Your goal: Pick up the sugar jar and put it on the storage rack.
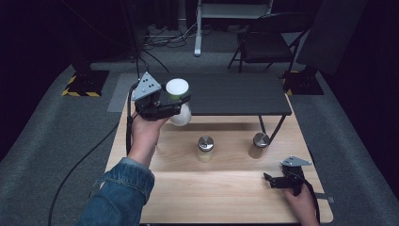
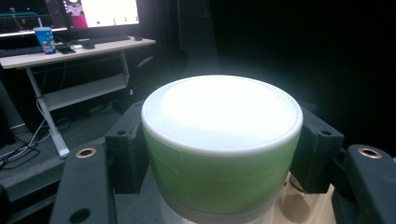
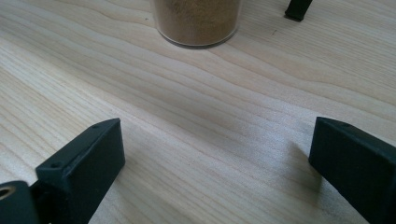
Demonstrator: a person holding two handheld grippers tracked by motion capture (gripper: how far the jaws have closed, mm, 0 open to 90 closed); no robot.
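My left claw (image 1: pixel 176 100) pinches a white-lidded green jar (image 1: pixel 177 88), lifted above the bench's (image 1: pixel 226 197) far left corner, beside the dark shelf (image 1: pixel 235 96) standing along the far edge. Two metal-capped jars stand mid-bench: one (image 1: pixel 205 148) central, one (image 1: pixel 259 144) by the shelf's legs. My right claw (image 1: pixel 272 181) rests spread near the right edge, empty, facing a jar of brown powder (image 3: pixel 197 21).

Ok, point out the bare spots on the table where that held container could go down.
The widest bare wood lies between the two jars and the near edge, left of the right gripper. A smaller patch sits left of the pale jar. The strip from there past the brown jar, under the dark shelf, is crowded. The left gripper holds the green container.
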